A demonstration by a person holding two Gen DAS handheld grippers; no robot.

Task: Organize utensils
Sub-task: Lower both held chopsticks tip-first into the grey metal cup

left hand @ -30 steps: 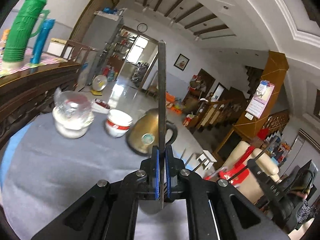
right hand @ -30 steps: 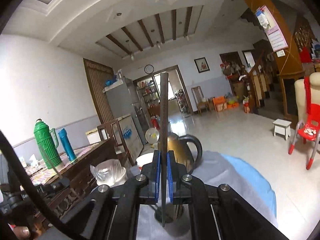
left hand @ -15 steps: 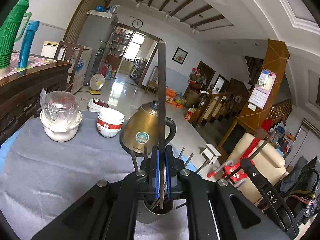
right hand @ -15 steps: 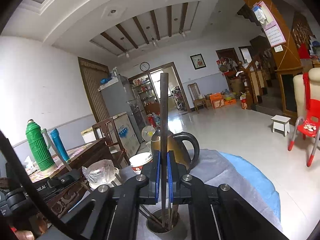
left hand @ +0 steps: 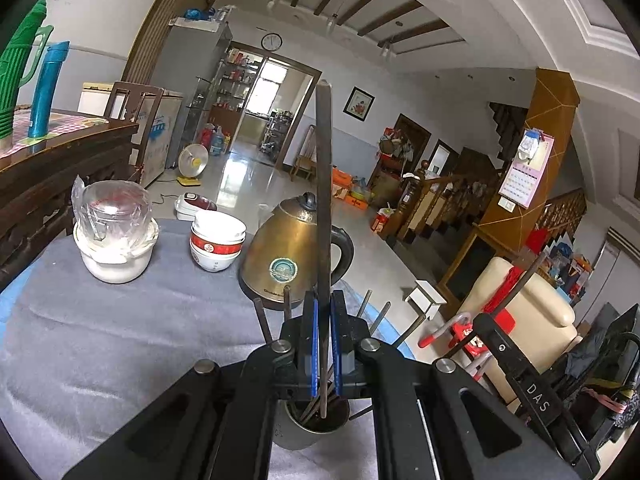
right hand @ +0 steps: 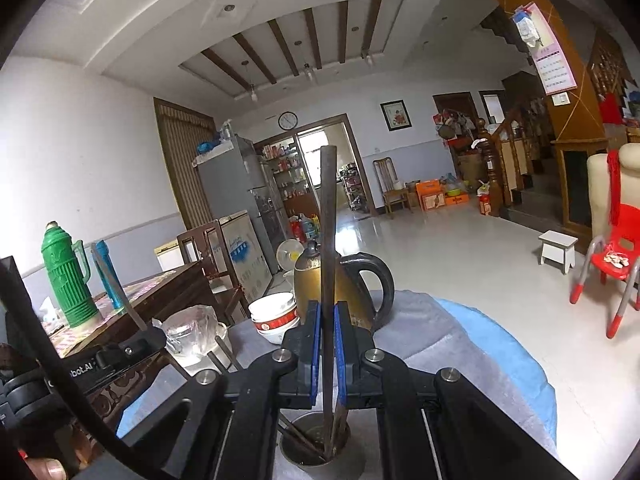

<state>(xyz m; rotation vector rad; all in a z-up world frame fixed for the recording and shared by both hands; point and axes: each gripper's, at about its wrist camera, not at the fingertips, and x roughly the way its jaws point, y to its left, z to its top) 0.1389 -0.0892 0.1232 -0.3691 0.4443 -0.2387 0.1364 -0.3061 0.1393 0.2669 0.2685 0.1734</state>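
— Here, through the left wrist view: left tool (left hand: 323, 344) clamped on a long dark metal chopstick (left hand: 323, 184), held upright, lower tip down inside the round steel utensil cup (left hand: 308, 432).

— Standing where, that cup?

— On the grey-clothed desk (left hand: 120, 344), directly beneath the tool, with several more dark chopsticks (left hand: 262, 322) leaning out of it. Farther back, a brass-coloured kettle with a black handle (left hand: 290, 256), stacked red-and-white bowls (left hand: 217, 246) and a white pot topped with clear plastic (left hand: 116, 236).

— And through the right wrist view?

— Much alike: right tool (right hand: 325, 348) closed on a second dark metal chopstick (right hand: 328, 232), also upright, tip reaching into the same steel cup (right hand: 310, 450) below. Kettle (right hand: 344, 284) just behind; bowls (right hand: 275, 314) to its left; green thermos flask (right hand: 66, 276) on the wooden sideboard (right hand: 160, 300).
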